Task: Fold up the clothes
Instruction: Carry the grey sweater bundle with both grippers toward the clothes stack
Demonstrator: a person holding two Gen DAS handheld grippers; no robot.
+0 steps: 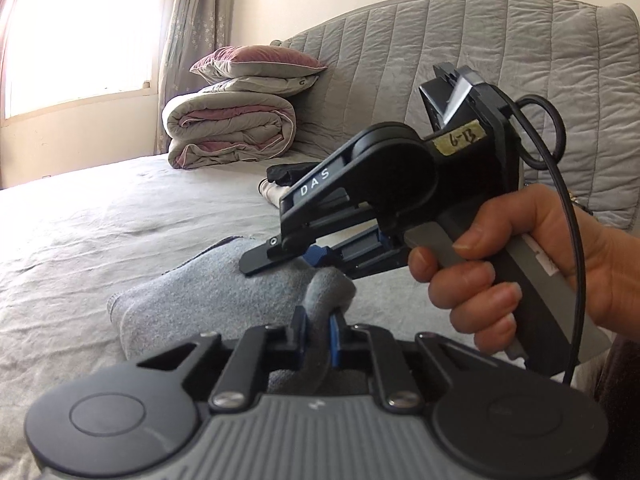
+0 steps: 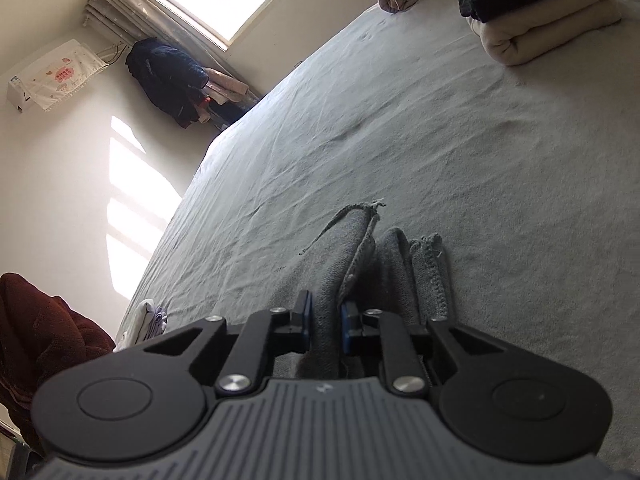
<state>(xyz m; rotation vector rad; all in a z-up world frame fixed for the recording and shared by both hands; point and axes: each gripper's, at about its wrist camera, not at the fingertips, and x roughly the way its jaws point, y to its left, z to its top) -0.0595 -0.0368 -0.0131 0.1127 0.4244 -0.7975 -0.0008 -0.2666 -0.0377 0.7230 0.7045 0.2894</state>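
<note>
Lying on the grey bed sheet (image 2: 420, 128) is a grey knit garment (image 1: 208, 284) — both tools are pinching it. The left gripper (image 1: 318, 330) is clamping a bunched fold; the right gripper (image 2: 326, 326), held by a hand (image 1: 520, 264), is squeezing gathered layers.

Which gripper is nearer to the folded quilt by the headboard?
Right. The right gripper sits farther up the bed toward the folded quilt; the left gripper is behind it.
</note>
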